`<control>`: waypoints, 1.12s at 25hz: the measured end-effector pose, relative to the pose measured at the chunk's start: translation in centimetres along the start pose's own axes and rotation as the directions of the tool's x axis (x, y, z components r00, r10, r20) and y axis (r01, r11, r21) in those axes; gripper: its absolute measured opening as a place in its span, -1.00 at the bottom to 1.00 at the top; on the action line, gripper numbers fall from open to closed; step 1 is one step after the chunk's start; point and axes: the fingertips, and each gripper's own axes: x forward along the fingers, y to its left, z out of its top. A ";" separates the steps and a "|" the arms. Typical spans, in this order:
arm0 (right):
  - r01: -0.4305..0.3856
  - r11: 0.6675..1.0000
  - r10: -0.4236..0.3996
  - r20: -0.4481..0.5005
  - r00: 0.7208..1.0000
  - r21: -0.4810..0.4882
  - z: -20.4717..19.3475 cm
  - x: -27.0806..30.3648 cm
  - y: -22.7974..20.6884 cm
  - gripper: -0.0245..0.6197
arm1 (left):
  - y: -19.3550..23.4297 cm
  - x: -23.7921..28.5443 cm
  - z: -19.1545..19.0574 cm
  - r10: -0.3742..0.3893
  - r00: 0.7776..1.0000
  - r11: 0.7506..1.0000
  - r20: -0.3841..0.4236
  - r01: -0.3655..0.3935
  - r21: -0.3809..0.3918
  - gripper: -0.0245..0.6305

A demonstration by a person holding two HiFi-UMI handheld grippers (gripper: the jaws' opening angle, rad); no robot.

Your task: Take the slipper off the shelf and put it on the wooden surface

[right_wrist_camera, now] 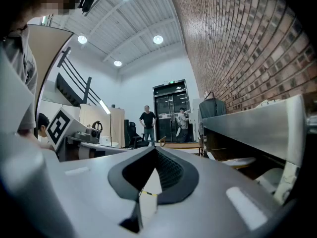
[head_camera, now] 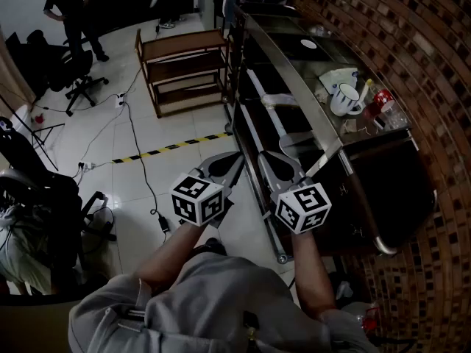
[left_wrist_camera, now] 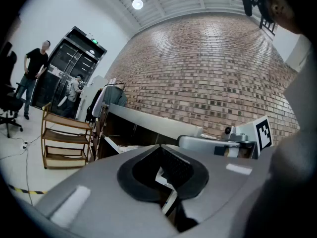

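Two pale slippers lie on a lower level of the dark metal shelf (head_camera: 309, 98), one further back (head_camera: 274, 100) and one nearer (head_camera: 296, 143); the right gripper view shows them as a slipper (right_wrist_camera: 238, 161) under the shelf top. A wooden rack (head_camera: 184, 66) stands on the floor beyond the shelf's far end. My left gripper (head_camera: 232, 159) and right gripper (head_camera: 268, 158) hover side by side in front of the shelf, both shut with nothing between the jaws. Neither touches a slipper.
A white mug (head_camera: 344, 98) and small clutter sit on the shelf top. A brick wall (head_camera: 412, 43) runs along the right. Yellow-black tape (head_camera: 173, 148), cables and an office chair (head_camera: 77, 76) are on the tiled floor. A person (head_camera: 73, 9) stands at the back.
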 end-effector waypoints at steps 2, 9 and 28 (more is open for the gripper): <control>0.003 1.000 -0.003 0.003 1.000 -0.003 0.3 2.3 -0.4 -0.92 | 2.3 0.5 0.7 -0.003 1.000 1.000 0.001 0.003 0.000 -0.93; 0.041 0.999 -0.041 0.002 0.999 -0.020 1.6 9.6 -2.2 -0.92 | 9.0 2.1 3.8 -0.043 0.999 0.999 -0.002 0.043 0.007 -0.93; 0.080 0.996 -0.079 -0.041 0.996 0.037 -0.2 21.3 -11.0 -0.92 | 21.0 12.5 5.4 -0.072 0.996 0.997 -0.046 0.071 -0.027 -0.93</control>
